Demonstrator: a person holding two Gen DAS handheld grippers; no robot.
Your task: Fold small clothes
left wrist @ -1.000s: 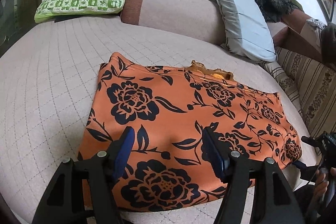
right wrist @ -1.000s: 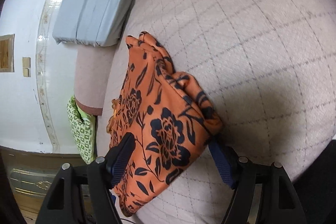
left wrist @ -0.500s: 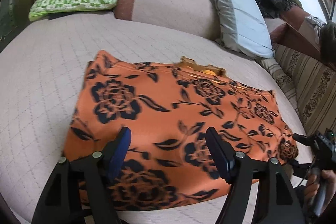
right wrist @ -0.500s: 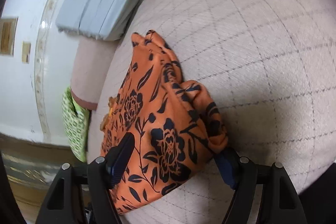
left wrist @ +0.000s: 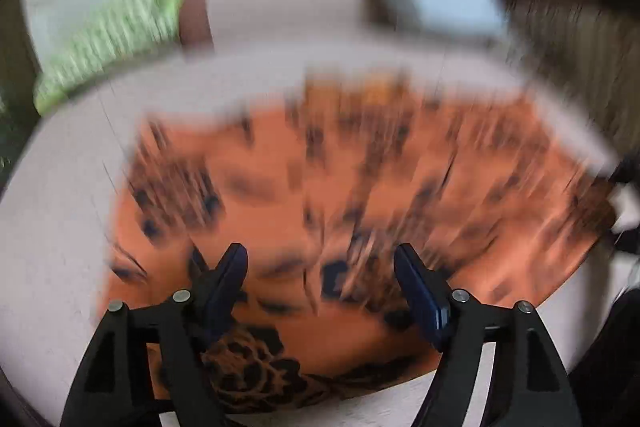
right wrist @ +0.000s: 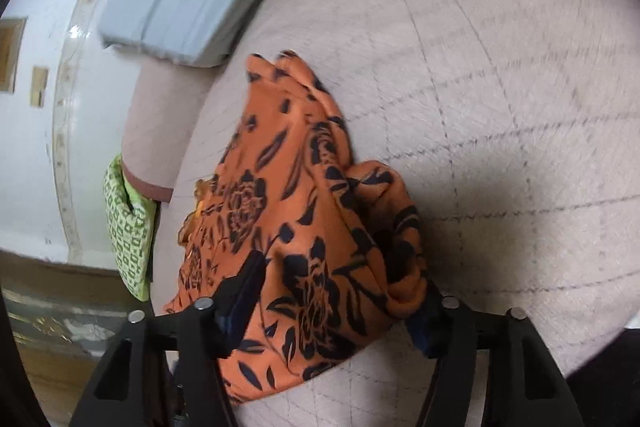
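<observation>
Right wrist view: the right claw (right wrist: 340, 291) straddles a bunched end of the orange floral garment (right wrist: 288, 211) on the quilted bed (right wrist: 500, 67), fingers apart, cloth running away leftward. Left claw (left wrist: 320, 279), fingers spread, hovers over its near edge, grip unconfirmed amid blur.

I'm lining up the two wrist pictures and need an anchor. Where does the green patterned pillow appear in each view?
Left wrist: the green patterned pillow is at upper left, blurred, beyond the orange floral garment.
Right wrist: the pillow is at the left edge, mid-height, standing on end in the rotated picture.
Shared landmark: the pink bolster directly beside it.
</observation>
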